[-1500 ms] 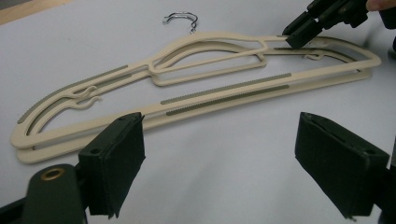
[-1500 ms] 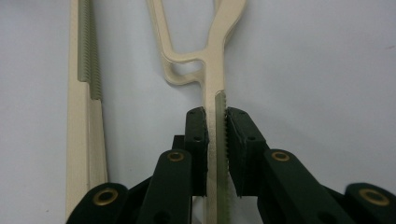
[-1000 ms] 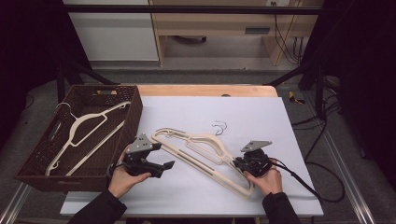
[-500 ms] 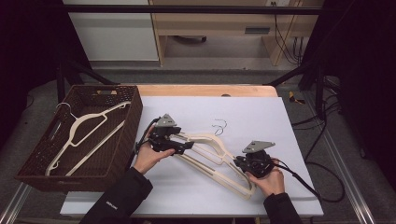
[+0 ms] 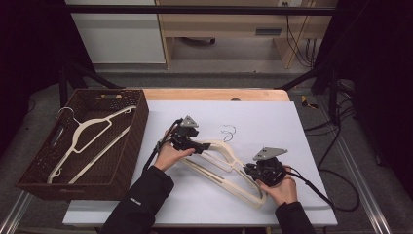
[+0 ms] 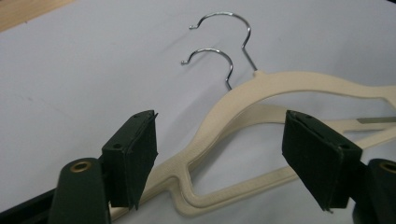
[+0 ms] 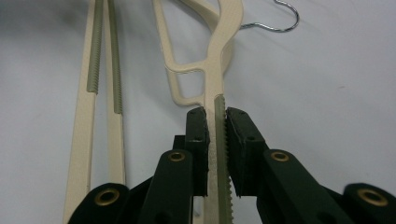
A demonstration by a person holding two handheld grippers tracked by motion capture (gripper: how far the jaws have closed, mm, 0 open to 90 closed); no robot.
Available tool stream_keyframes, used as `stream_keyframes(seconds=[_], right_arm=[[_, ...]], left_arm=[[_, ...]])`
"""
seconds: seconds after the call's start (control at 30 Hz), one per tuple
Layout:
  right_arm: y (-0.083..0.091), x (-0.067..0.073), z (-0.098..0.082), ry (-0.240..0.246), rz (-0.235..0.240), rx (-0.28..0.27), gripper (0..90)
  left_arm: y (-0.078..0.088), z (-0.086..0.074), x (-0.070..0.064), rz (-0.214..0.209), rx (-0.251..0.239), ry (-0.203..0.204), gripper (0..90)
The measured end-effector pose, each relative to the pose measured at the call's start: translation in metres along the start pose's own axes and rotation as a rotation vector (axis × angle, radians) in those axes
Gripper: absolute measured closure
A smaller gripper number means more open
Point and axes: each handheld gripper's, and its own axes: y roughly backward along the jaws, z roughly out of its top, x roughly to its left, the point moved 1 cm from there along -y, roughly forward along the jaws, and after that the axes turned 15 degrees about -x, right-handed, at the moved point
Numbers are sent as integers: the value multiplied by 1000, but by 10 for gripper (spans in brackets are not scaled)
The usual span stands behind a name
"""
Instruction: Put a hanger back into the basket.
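Two cream hangers (image 5: 224, 161) lay stacked on the white sheet (image 5: 302, 126), well to the right of the wicker basket (image 5: 34, 170), which already held another hanger (image 5: 92, 139). Their long axis ran slantwise away from the basket, from the near-basket shoulder tips toward the person's right hand, and the two wire hooks (image 5: 228, 131) curled off the side farther from the person.

The right gripper (image 5: 253, 170) sat at the end of the stack farthest from the basket, its jaws clamped on the shoulder bar of one hanger; in the right gripper view that bar (image 7: 216, 140) ran straight up between the pads (image 7: 198, 140).

The left gripper (image 5: 207, 145) was at the basket-side half of the stack. Its jaws had just been closing yet stood apart, and in the left gripper view the upper hanger's shoulder (image 6: 210, 135) passed between them, touching neither pad so far as I could see.

I judged the left hand the nearer one to the basket, so carrying a hanger there would fall to it, once it pinched that shoulder.
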Motion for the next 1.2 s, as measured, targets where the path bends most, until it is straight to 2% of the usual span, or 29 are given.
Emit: stream_keyframes(seconds=[0.13,0.2,0.37,0.57,0.63,0.73,0.97,1.07,1.2], right_arm=[[1,0,0,0,9,1,797],[1,0,0,-2,9,1,797],[1,1,0,-2,14,0,796],[1,1,0,-1,18,-1,797],[1,2,0,1,17,1,797],[2,1,0,4,23,1,796],[2,2,0,-3,47,0,794],[2,1,-2,4,61,18,793],[2,0,-3,-7,69,21,791]], left_arm=[[-10,-6,4,-9,38,-4,295],[-13,-8,4,-6,38,-2,314],[-24,-16,4,-14,89,-31,385],[-29,-18,6,-14,109,-53,504],[-29,-17,6,-15,113,-59,519],[-28,-16,4,-22,117,-105,574],[-20,-13,-3,-47,162,-211,650],[-16,-10,-4,-55,156,-226,670],[-1,-2,-11,-64,131,-280,686]])
